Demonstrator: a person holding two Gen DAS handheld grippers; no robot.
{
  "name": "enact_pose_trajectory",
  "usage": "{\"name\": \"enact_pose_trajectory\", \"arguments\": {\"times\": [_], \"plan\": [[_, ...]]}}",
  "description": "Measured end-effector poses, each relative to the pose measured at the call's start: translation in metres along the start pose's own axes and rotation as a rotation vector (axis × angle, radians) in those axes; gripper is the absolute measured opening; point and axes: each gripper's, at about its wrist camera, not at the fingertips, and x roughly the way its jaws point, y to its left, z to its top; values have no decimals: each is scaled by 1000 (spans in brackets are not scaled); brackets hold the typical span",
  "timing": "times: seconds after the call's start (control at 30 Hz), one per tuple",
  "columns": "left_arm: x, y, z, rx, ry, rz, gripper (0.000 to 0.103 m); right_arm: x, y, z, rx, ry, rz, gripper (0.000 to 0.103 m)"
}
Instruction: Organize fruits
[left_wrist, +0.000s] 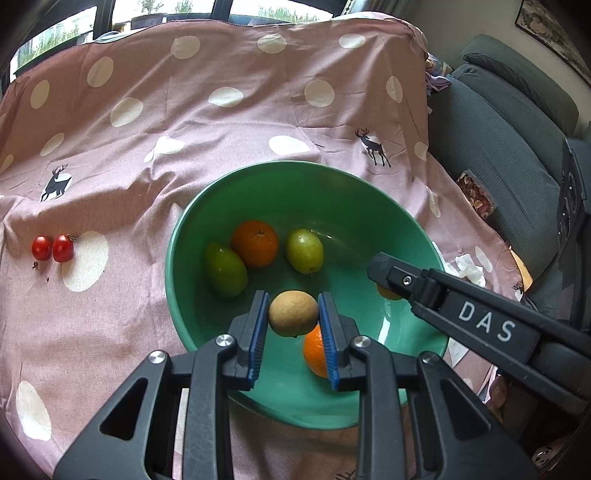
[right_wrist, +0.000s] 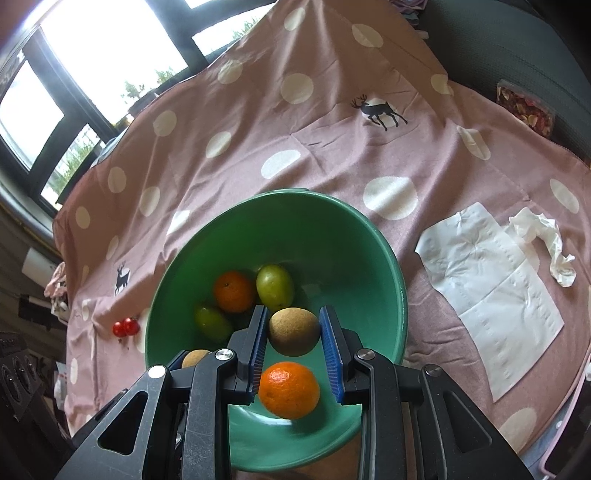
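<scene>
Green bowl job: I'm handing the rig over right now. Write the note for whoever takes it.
Left tool: shut on the left brown fruit, held over the green bowl.
Right tool: appears shut on the right brown fruit, also over the bowl.
In the bowl: far mandarin, near mandarin and two green fruits.
On the dotted cloth, left of the bowl: two cherry tomatoes.
Done: four fruits are in the bowl.
Left: release both brown fruits into the bowl, then probably fetch the tomatoes.
</scene>
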Motion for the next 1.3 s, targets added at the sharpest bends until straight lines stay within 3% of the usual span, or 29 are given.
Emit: {"name": "enact_pose_trajectory", "arguments": {"times": [1.3], "plan": [[5, 1, -1, -8, 7, -1, 27, 7, 1, -2, -9, 23, -13, 31]]}}
